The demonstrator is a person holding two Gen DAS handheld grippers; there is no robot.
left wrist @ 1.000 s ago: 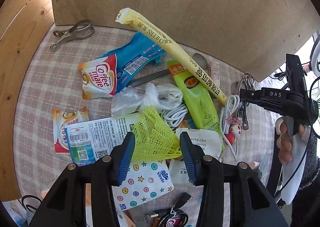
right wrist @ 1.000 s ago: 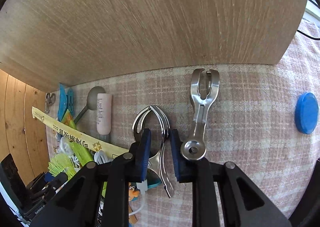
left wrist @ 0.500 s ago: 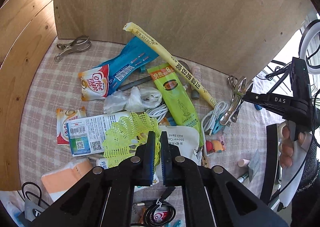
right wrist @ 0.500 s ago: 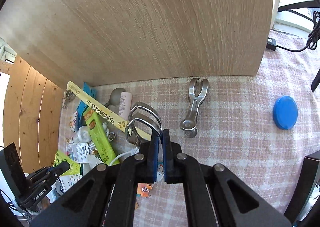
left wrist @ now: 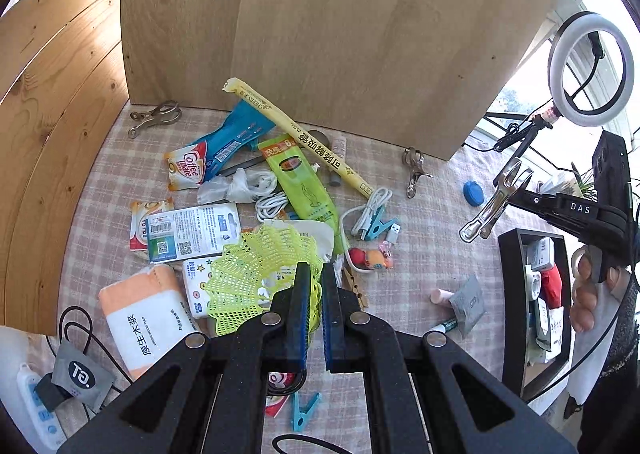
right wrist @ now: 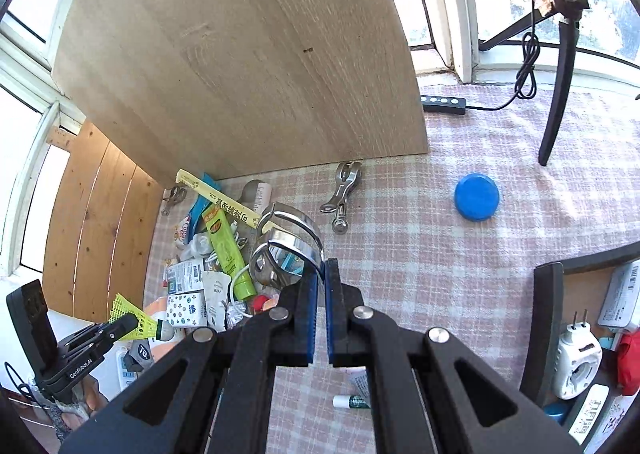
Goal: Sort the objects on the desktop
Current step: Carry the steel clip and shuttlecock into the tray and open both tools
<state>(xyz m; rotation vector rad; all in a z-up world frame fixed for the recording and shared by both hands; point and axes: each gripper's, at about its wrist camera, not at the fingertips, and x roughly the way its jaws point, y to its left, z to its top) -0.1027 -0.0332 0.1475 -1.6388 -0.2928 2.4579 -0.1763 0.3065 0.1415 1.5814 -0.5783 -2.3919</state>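
The left hand-held gripper (left wrist: 313, 286), at 6 o'clock, is clenched on a yellow mesh shuttlecock (left wrist: 256, 274) above the cluttered bench (left wrist: 432, 238). The right hand-held gripper (right wrist: 322, 278) pinches a steel clip (right wrist: 286, 244) by one edge; that thin hold could slip in transit.

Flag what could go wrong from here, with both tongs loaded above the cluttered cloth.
1. The left tongs pinch only the soft mesh skirt of the yellow shuttlecock; it may deform and slip out.
2. The right tongs grip the metal clip at one end of a smooth handle, so it could swing or twist free.
3. The black box already looks crowded, so a dropped clip may bounce out.
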